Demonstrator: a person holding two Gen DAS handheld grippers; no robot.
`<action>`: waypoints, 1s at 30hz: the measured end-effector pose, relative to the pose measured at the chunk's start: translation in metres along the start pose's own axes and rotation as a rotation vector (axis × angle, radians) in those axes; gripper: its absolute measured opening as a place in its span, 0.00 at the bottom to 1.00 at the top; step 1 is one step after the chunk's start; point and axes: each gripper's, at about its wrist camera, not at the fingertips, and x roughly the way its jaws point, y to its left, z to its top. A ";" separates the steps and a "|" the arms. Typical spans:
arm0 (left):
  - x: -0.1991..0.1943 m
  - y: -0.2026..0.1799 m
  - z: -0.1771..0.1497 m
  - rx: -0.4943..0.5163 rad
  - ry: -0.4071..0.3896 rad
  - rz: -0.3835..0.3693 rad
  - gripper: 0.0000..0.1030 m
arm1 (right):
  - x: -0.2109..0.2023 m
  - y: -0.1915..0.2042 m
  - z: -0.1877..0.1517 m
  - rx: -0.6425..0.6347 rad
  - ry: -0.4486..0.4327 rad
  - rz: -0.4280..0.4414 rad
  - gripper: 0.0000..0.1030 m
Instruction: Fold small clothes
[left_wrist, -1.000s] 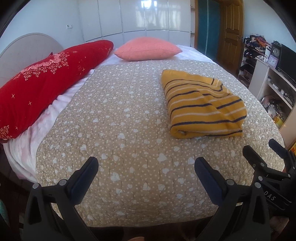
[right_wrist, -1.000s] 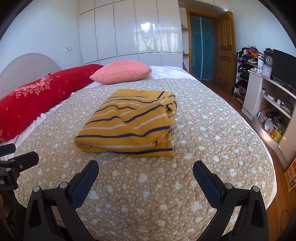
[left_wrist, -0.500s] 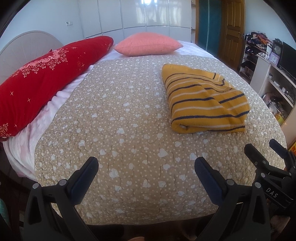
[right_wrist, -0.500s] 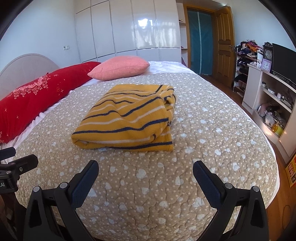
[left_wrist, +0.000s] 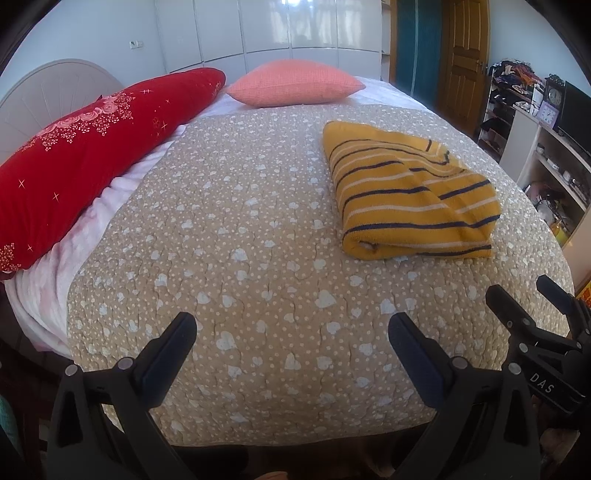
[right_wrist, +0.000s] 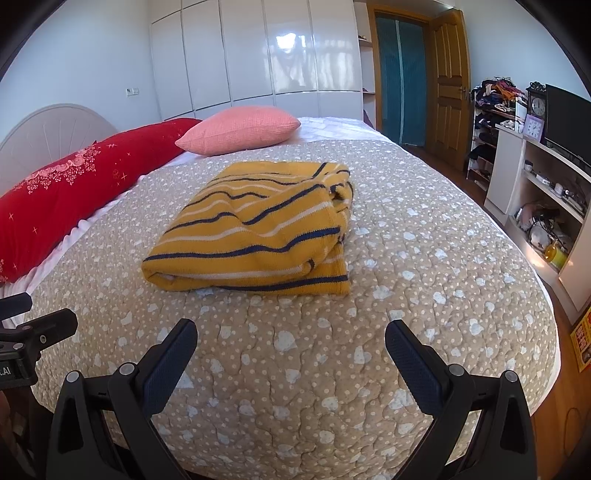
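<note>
Bed (right_wrist: 424, 258) quilted | sweater (right_wrist: 258, 236) folded, lying mid-bed | my left tool (left_wrist: 291, 332) and right tool (right_wrist: 290, 338) both spread wide, empty, hovering short of it

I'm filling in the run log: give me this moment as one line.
left gripper: open, empty | right gripper: open, empty | yellow knit top with navy and white stripes: folded, untouched on beige heart-print quilt

My left tongs (left_wrist: 291, 332) and right tongs (right_wrist: 290, 332) are showing black frames, dark blue ribbed pads, silver screws.
</note>
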 end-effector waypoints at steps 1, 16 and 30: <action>0.000 0.000 0.000 0.000 0.001 0.000 1.00 | 0.000 0.000 0.000 -0.001 0.001 0.001 1.00; 0.006 0.000 -0.002 0.000 0.028 -0.007 1.00 | 0.007 -0.001 -0.004 0.003 0.024 0.012 1.00; 0.007 -0.001 -0.002 0.005 0.035 -0.012 1.00 | 0.011 -0.001 -0.006 0.004 0.036 0.016 1.00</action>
